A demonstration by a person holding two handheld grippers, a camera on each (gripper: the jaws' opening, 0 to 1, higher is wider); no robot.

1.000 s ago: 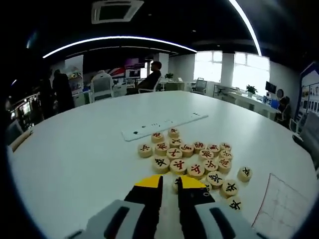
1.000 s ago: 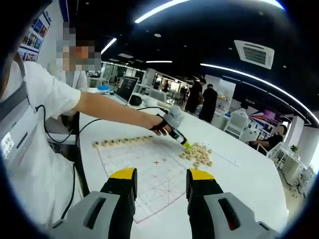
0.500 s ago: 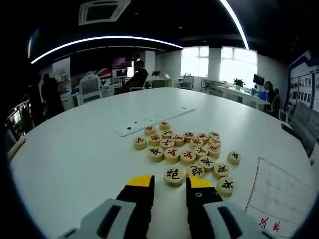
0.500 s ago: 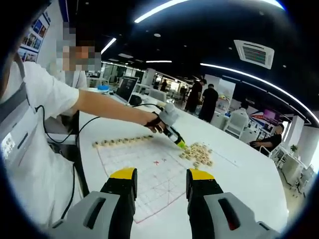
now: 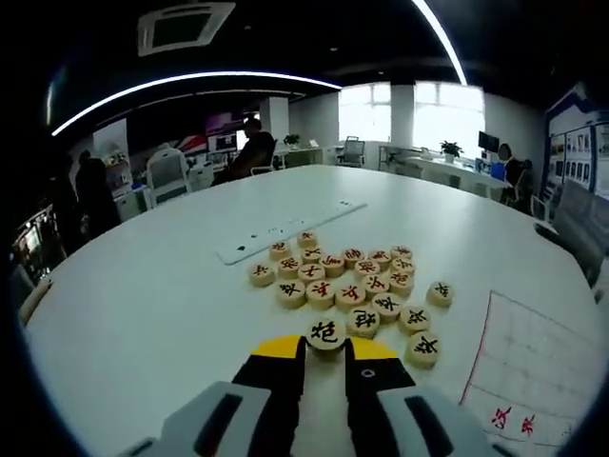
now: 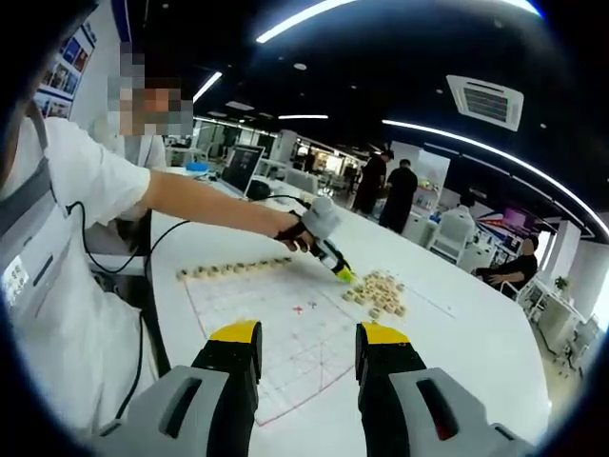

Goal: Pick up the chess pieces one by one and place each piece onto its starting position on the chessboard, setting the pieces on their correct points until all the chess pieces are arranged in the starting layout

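Setting: open office with ceiling light strips; I work at a large white table [image 5: 143, 295].

Left gripper view, pile: loose chess pieces [image 5: 347, 276] lie clustered mid-table, a long white strip [image 5: 285, 228] beyond them.

Left gripper view, my left gripper [image 5: 325, 350]: jaws drawn narrow around one black-marked piece [image 5: 326, 332] at the near edge of the pile. It sits right at the yellow tips; I judge it pinched, though it may be barely seated.

Left gripper view, chessboard [image 5: 533, 371]: its red-lined corner lies to the right, just beside the pile.

Right gripper view, my right gripper [image 6: 309, 335]: jaws wide, holding nothing, hanging above the near board edge.

Right gripper view, board: sheet spread flat; a row of set pieces [image 6: 233, 269] runs along its far-left edge. My own arm reaches across to the pile at the far corner.

Risk, grip: a tip-only hold could let the disc slip or flip on lifting.

Risk, neighbours: pieces sit just beside the held one; a skewed lift could nudge them.

Risk, placement: the sheet may shift if I drag the disc across it.
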